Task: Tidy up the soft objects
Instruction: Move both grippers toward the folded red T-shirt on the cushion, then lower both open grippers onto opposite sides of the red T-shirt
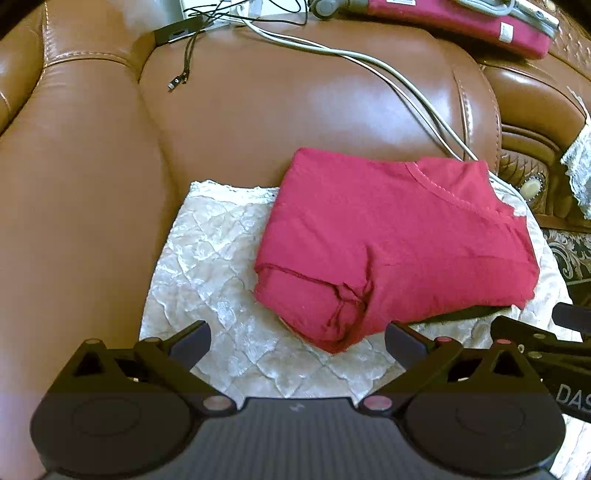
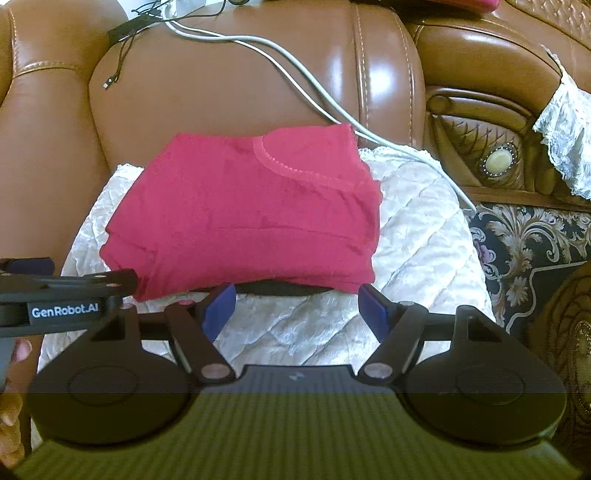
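I hold both the left gripper [image 1: 297,341] and right gripper [image 2: 297,308] spread open, low-centre, before the folded red garment [image 2: 243,210]; bare quilted cover [image 1: 207,258] lies left.

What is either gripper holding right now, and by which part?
Nothing. The left gripper and right gripper are both open, just short of the folded red shirt lying on the white cushion cover.

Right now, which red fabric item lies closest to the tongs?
The folded red garment on the white quilted cover, just ahead of both open tongs. The other red item sits far back atop the sofa.
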A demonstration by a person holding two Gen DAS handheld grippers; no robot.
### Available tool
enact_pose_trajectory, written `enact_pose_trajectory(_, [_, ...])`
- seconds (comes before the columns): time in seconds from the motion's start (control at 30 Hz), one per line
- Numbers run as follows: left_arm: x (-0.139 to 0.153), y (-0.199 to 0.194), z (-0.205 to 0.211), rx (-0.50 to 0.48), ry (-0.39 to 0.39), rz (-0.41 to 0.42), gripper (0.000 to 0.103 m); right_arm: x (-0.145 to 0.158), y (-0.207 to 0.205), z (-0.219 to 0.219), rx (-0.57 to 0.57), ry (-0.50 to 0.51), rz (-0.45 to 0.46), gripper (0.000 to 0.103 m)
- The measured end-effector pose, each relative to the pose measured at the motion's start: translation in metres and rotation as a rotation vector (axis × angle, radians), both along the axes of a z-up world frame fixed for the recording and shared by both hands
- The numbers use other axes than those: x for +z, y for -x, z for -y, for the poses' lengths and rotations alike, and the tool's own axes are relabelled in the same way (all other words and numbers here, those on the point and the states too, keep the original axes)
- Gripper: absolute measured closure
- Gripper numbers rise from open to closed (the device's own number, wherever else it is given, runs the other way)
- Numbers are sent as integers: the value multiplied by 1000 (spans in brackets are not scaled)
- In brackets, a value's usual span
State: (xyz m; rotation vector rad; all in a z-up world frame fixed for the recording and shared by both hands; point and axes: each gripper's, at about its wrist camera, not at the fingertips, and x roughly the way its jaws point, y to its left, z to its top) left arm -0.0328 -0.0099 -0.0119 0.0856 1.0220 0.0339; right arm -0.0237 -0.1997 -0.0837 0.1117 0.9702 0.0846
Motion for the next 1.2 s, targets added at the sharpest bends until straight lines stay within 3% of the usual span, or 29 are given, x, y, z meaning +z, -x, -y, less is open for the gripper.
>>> enact_pose_trajectory(0.6, [-15, 35, 8, -21, -24, -13, 0, -16, 28, 15, -28, -52, -22, 22])
enact_pose_trajectory(1.2, [-23, 53, 5, -4, -27, -8, 0, -27, 49, 11, -15, -42, -21, 22])
